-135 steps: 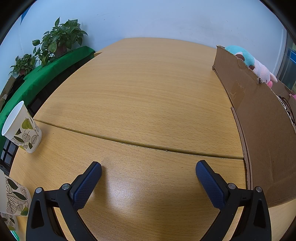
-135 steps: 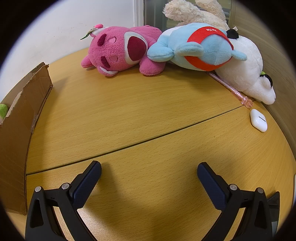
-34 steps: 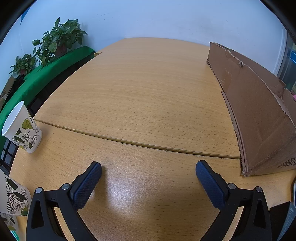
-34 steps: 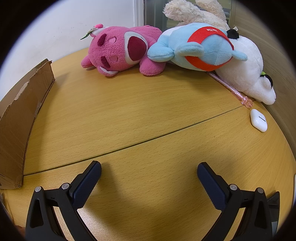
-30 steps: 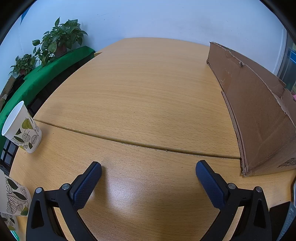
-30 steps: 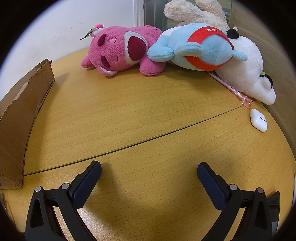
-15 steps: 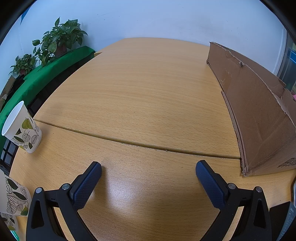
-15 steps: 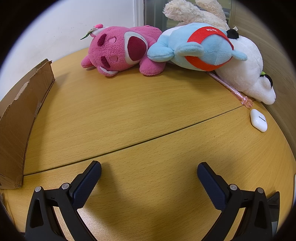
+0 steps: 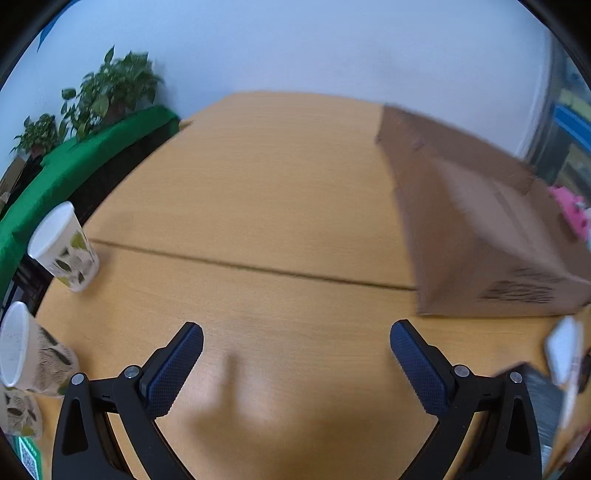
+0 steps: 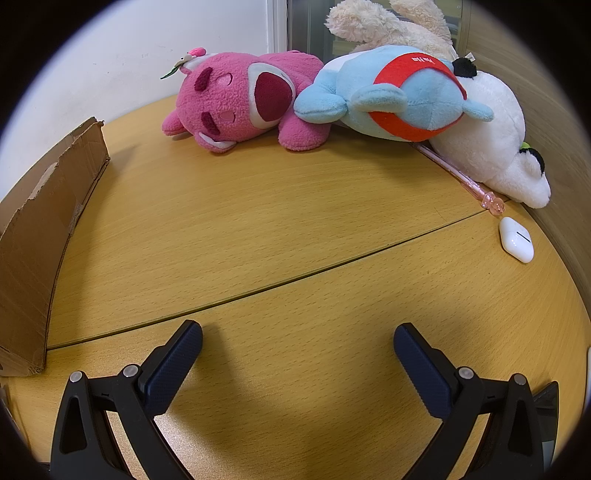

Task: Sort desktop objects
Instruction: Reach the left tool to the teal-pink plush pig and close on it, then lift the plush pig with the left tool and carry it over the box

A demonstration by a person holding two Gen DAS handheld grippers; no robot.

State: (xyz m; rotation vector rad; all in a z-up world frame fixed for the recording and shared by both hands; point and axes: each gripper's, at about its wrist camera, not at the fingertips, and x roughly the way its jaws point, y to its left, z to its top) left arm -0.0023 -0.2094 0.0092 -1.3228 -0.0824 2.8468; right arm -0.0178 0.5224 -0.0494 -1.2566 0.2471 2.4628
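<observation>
Leftmost in the left wrist view, two paper cups printed with leaves stand at 9 o'clock: one upright cup (image 9: 62,245) and a nearer cup (image 9: 26,350) at the frame edge. Potted plants (image 9: 107,92) rise at 10 o'clock behind a green cloth (image 9: 74,162). The smooth wood-grain table (image 9: 258,192), crossed by a thin seam, fills the centre. The left gripper (image 9: 295,354) is spread wide, its textured dark-blue pads holding nothing. A matte brown cardboard box (image 9: 480,236), blurred, sits at 3 o'clock with printed text on its near face. A white object (image 9: 561,350) at 4 o'clock is too blurred to identify.

Similarly, the right wrist view begins at 9 o'clock with the torn, corrugated edge of the box (image 10: 44,221). The right gripper (image 10: 297,354) is likewise spread apart and empty above the table (image 10: 258,229). At 12 o'clock lies a fuzzy pink plush bear (image 10: 240,103), touching a light-blue plush with a red band (image 10: 399,96). A white plush (image 10: 495,147) lies at 2 o'clock, partly under the blue one, with a cream furry plush (image 10: 388,26) behind. A translucent pink pen (image 10: 465,177) protrudes from beneath the white plush; just beside its tip rests a glossy, rounded white earbud case (image 10: 516,243).
</observation>
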